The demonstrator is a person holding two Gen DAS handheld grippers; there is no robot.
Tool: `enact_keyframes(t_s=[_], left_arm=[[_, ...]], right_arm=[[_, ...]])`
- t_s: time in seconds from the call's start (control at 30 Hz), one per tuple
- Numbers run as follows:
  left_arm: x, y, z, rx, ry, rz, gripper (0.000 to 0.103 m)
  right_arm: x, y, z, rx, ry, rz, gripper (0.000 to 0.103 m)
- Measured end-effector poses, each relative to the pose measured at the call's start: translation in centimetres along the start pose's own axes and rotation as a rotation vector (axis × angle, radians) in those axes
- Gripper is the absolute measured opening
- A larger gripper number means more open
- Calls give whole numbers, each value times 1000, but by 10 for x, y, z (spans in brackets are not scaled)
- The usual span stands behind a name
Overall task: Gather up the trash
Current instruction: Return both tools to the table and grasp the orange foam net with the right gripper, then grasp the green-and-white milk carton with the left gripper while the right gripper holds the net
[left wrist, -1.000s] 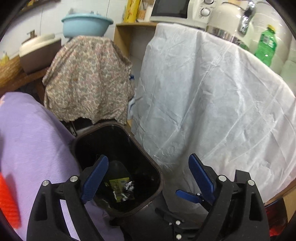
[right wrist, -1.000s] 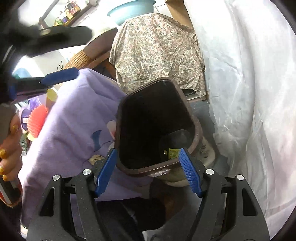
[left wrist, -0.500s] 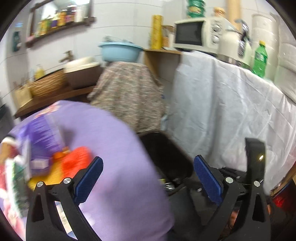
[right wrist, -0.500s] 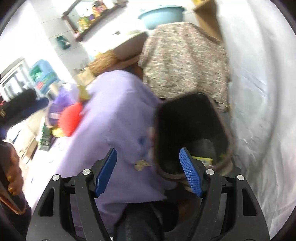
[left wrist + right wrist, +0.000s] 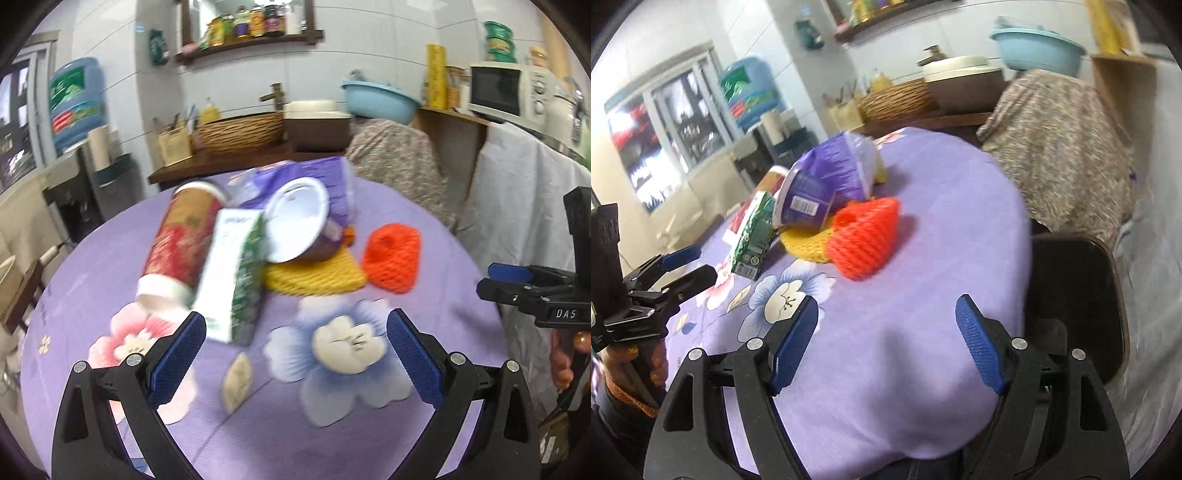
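Two tools are in use, one per hand, and both carry nothing. The left tool (image 5: pixel 295 350) has its jaws spread to full width, having just been opening; only the flowered cloth of the counter (image 5: pixel 424 229) shows between them. The right tool (image 5: pixel 886 339) stands well open but narrower, its jaws also just widened, with bare cloth between. Both point down at a slant toward the counter top, which suits a fresh approach to the pile, judged from the empty jaws.

Trash lies in one cluster toward the middle of the counter, ahead of the left tool. Counted there:
- one red tube (image 5: pixel 181 240), lying on its side;
- one green-and-white carton (image 5: pixel 236 280), leaning on the tube;
- one purple cup (image 5: pixel 299 225), tipped with its white mouth toward the left camera;
- one purple bag (image 5: pixel 314 177) behind the cup;
- one yellow net (image 5: pixel 314 278) under the cup;
- one orange net (image 5: pixel 393 258), beside the yellow one and nearest the right tool.

One dark bin (image 5: pixel 1075 302) stands on the floor at the counter's edge, to the right of the right tool, placed within short reach for drops. The carton is the nearest item to the left tool; the orange net is the likely pick for the right.
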State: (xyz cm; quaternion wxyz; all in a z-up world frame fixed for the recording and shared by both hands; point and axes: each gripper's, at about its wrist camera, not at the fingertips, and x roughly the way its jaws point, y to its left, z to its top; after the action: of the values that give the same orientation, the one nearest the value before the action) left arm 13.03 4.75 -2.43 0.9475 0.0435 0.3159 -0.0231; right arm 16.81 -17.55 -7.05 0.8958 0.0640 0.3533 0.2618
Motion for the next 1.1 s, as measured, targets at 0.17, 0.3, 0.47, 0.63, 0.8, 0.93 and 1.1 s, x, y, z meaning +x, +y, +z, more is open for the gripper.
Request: enact_keyframes(t_s=[0.17, 0.3, 0.47, 0.63, 0.8, 0.93, 1.1], left_arm=[[-1, 25, -6, -19, -8, 43, 97], [3, 31, -8, -24, -10, 29, 97], [8, 26, -13, -16, -1, 9, 97], [19, 29, -9, -1, 5, 23, 97], [37, 40, 7, 38, 29, 56, 97], [50, 49, 21, 42, 57, 34, 97], [70, 48, 30, 84, 107, 19, 91]], right_arm=[[26, 23, 13, -62, 48, -16, 77], [52, 32, 30, -89, 84, -66, 77], [85, 42, 39, -140, 136, -126, 77], [103, 40, 43, -129, 145, -159, 60], [101, 37, 42, -103, 142, -129, 30], [88, 38, 40, -100, 111, -122, 25], [73, 40, 39, -94, 76, -99, 24]])
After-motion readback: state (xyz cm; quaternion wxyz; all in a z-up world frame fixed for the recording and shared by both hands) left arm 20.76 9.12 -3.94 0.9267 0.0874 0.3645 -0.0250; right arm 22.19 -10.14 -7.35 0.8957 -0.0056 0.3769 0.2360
